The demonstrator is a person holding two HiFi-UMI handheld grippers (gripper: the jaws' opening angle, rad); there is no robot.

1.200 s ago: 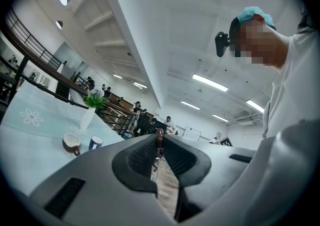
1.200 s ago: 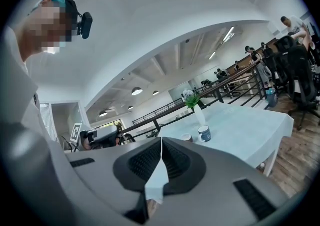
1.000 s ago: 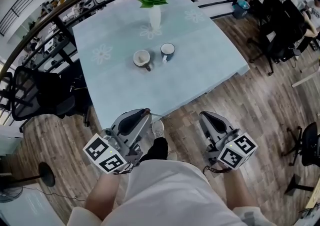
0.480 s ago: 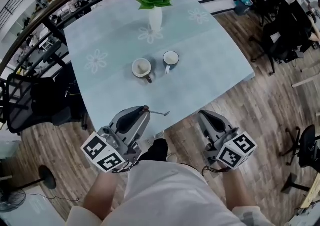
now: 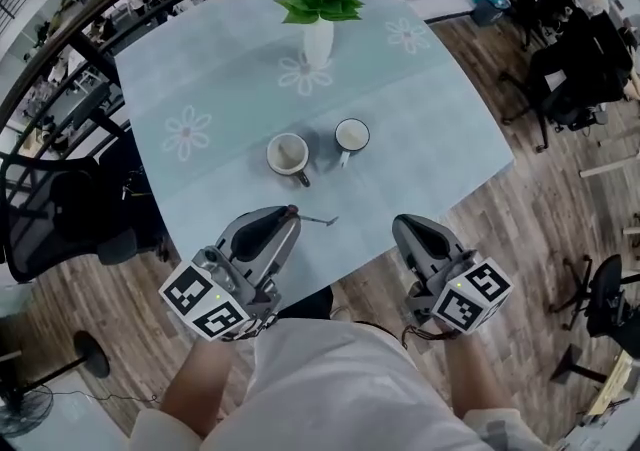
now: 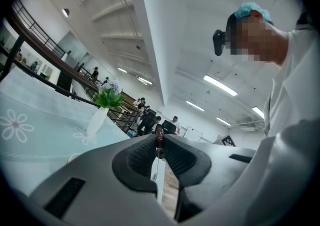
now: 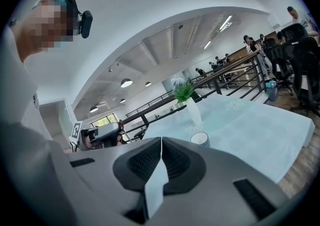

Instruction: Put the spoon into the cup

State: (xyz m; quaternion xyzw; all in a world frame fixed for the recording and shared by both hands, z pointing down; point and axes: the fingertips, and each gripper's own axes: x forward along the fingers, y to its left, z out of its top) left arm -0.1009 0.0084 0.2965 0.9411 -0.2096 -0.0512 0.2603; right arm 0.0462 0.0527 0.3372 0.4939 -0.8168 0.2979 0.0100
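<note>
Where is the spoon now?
Head view, lower left: the spoon is clamped in the left tongs, jutting right above the table, short of the beige cup.

We see our right gripper with its two jaws pressed together and nothing between them. Just past them a dark cup with a white rim stands on the pale blue worktop. A white vase of green leaves stands behind it, nearer the far edge, where a dark railing runs. People stand beyond the railing.
</note>
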